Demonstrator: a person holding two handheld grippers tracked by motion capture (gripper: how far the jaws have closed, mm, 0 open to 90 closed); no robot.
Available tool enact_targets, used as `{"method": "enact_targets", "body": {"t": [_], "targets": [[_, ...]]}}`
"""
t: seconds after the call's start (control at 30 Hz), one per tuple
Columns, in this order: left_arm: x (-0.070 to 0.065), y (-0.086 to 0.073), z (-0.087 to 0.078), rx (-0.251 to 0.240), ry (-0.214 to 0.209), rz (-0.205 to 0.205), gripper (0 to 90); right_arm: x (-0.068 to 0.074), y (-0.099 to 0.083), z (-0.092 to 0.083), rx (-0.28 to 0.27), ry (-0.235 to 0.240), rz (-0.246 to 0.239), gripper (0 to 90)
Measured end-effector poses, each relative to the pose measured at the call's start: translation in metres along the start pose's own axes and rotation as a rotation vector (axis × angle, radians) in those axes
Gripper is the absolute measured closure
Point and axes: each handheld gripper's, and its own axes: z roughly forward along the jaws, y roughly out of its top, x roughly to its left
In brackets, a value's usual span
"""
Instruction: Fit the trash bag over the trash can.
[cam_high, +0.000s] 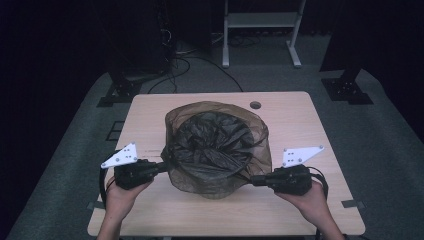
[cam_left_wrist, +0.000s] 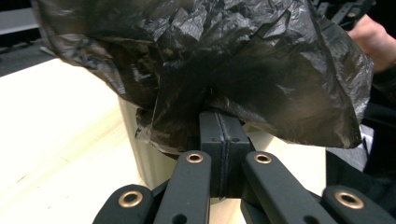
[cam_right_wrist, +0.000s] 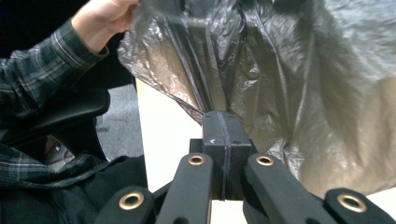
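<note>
A thin black plastic bag is spread open over a round container in the middle of the wooden table. My left gripper is at the bag's left edge, jaws shut on the film. At the bag's right edge my right gripper is shut on the film too. The bag's rim is stretched between the two grippers. In the left gripper view a pale container wall shows under the bag. What the bag holds inside is hidden.
A cable hole sits in the table near its far edge. Beyond the table stand a white frame and dark stands on grey floor. A plaid sleeve and a hand show in the right gripper view.
</note>
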Motion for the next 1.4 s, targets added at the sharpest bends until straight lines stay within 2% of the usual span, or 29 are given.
{"method": "enact_targets", "body": {"t": [0.1, 0.2, 0.23, 0.43, 0.73, 1.03, 1.4], "targets": [[-0.002, -0.001, 0.002, 0.019, -0.002, 0.008, 89.9, 0.002, -0.002, 0.006, 0.042, -0.012, -0.014, 90.0], [0.001, -0.005, 0.004, 0.053, 0.016, 0.005, 89.9, 0.001, -0.006, 0.009, 0.062, -0.020, -0.006, 90.0], [0.001, -0.006, 0.004, 0.050, 0.014, -0.002, 89.9, -0.001, -0.007, 0.010, 0.072, -0.029, -0.001, 90.0], [0.010, -0.018, 0.008, 0.077, 0.055, -0.021, 89.9, -0.007, -0.016, 0.014, 0.091, -0.038, 0.023, 90.0], [0.023, -0.038, 0.027, 0.130, 0.077, -0.044, 89.8, -0.022, -0.037, 0.030, 0.141, -0.051, 0.082, 90.0], [0.035, -0.052, 0.046, 0.177, 0.080, -0.066, 89.8, -0.033, -0.049, 0.044, 0.181, -0.066, 0.115, 90.0], [0.038, -0.063, 0.058, 0.250, 0.094, -0.077, 89.8, -0.045, -0.063, 0.056, 0.216, -0.080, 0.145, 90.0]]}}
